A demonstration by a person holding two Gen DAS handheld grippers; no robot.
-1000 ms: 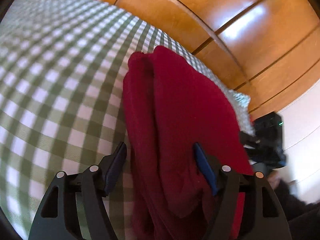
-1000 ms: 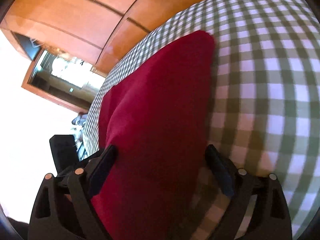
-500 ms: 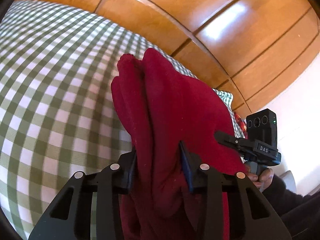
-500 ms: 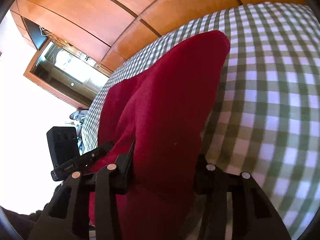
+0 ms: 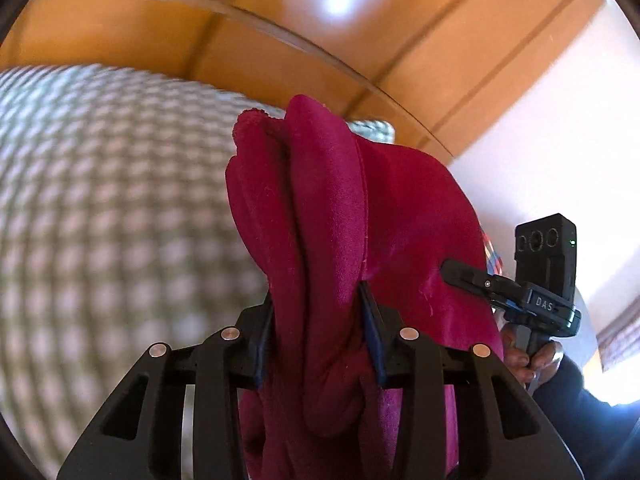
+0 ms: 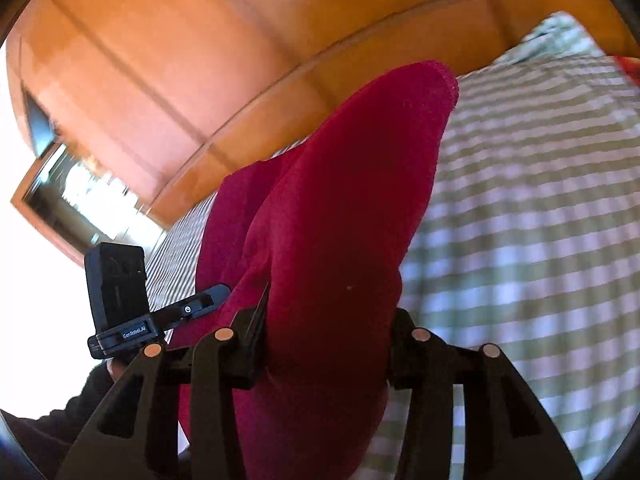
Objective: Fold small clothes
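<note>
A dark red fleece garment (image 5: 332,216) hangs bunched between both grippers, lifted off the green-and-white checked cloth (image 5: 100,200). My left gripper (image 5: 318,316) is shut on one end of the garment, with thick folds squeezed between its jaws. My right gripper (image 6: 326,320) is shut on the other end of the garment (image 6: 340,208). The right gripper also shows at the right of the left wrist view (image 5: 504,284), and the left gripper shows at the left of the right wrist view (image 6: 176,312). The garment's lower part is hidden behind the gripper bodies.
The checked cloth (image 6: 540,220) covers the surface below. A wooden panelled wall (image 5: 280,20) rises behind it. A window or mirror frame (image 6: 60,196) sits at the left of the right wrist view. The person's dark-sleeved hand (image 5: 536,356) holds the right gripper.
Both grippers closed on the red garment and lifted it off the checked cloth. The views have tilted up toward the wooden wall, and the cloth is now motion-blurred.
</note>
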